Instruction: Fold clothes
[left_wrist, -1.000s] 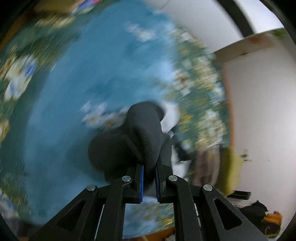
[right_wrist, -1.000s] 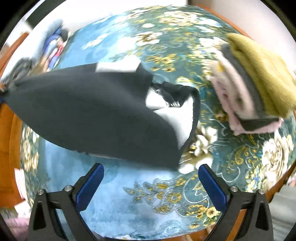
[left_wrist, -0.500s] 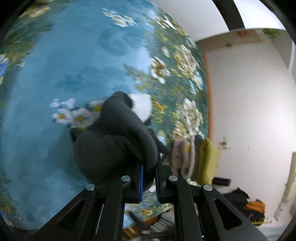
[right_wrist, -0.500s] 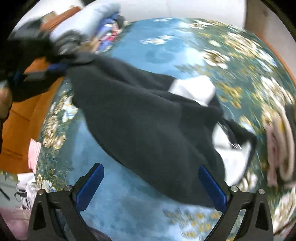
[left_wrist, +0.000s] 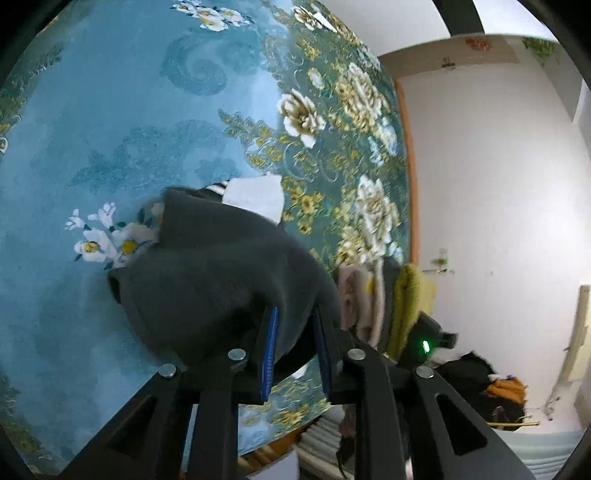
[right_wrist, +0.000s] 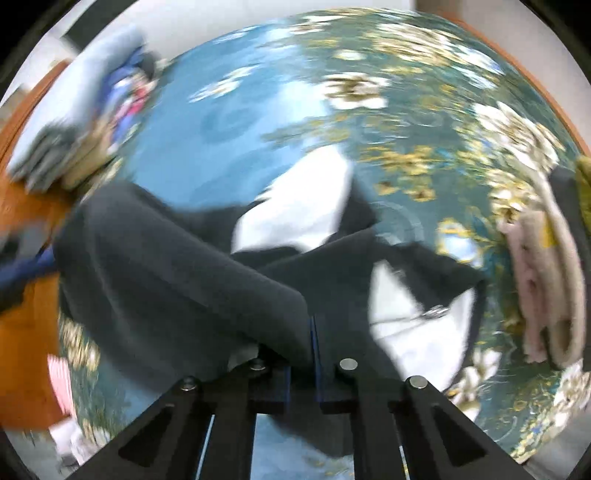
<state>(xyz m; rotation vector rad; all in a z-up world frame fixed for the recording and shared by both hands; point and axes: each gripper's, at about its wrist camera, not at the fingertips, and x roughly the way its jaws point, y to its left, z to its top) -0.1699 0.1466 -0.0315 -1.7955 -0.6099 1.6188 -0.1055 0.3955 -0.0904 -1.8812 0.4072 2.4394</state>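
A dark grey fleece garment (left_wrist: 207, 273) with white panels (right_wrist: 299, 210) hangs over the blue floral bedspread (left_wrist: 110, 110). My left gripper (left_wrist: 295, 321) is shut on a thick fold of the garment and holds it up. My right gripper (right_wrist: 312, 332) is shut on another edge of the garment (right_wrist: 177, 273); this view is blurred by motion. A zipper pull (right_wrist: 436, 312) shows on the garment's right side.
A stack of folded pink, grey and olive clothes (left_wrist: 384, 302) lies at the bed's edge, also in the right wrist view (right_wrist: 546, 266). A pile of mixed clothes (right_wrist: 92, 125) lies at the far left by the wooden bed frame (right_wrist: 29, 295). White wall (left_wrist: 498, 184) beyond.
My right gripper was open and apart from the garment; it has moved in and shut on its edge. My left gripper kept its hold and swung, so the garment lifted.
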